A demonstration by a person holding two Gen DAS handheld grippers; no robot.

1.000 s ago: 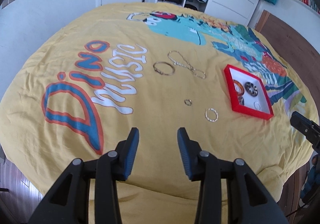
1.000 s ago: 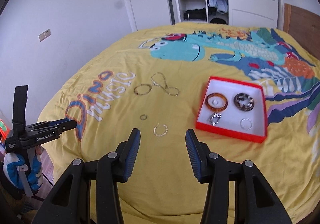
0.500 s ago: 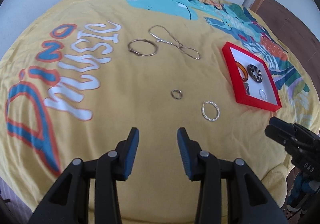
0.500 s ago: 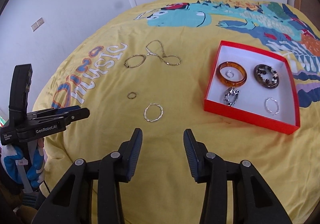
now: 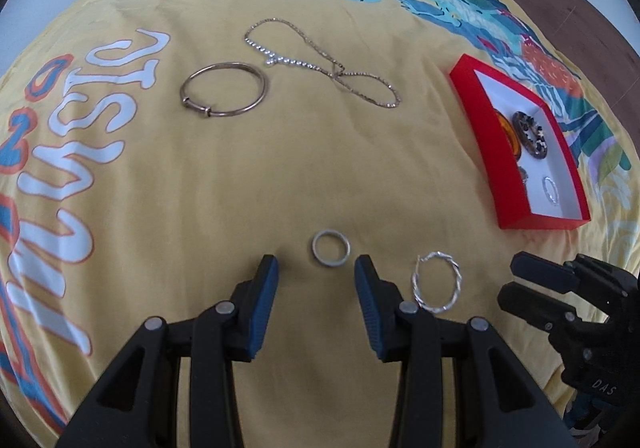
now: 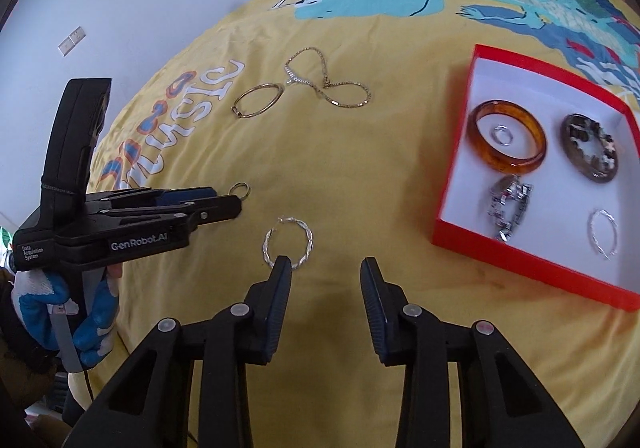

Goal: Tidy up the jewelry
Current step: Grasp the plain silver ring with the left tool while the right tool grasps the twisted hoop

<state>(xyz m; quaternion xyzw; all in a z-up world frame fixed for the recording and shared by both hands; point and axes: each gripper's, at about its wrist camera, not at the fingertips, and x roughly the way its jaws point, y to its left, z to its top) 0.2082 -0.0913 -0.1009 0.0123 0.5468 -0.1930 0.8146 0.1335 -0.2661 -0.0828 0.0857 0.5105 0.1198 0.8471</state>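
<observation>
"GenRobot.AI" and "Data Acquisition System", white on black body of left gripper (image 6: pixel 236 203). "DAS", faint, on black body of right gripper (image 5: pixel 532 284). "Music", white letters seen inverted, with part of "Dino", printed on yellow bedspread (image 5: pixel 168 183).

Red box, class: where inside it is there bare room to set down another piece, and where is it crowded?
In the red box, the white floor is bare along the far wall, behind the amber bangle and dark beaded bracelet, and in the near left corner beside the silver watch. The middle is crowded; the twisted hoop takes the near right.
</observation>
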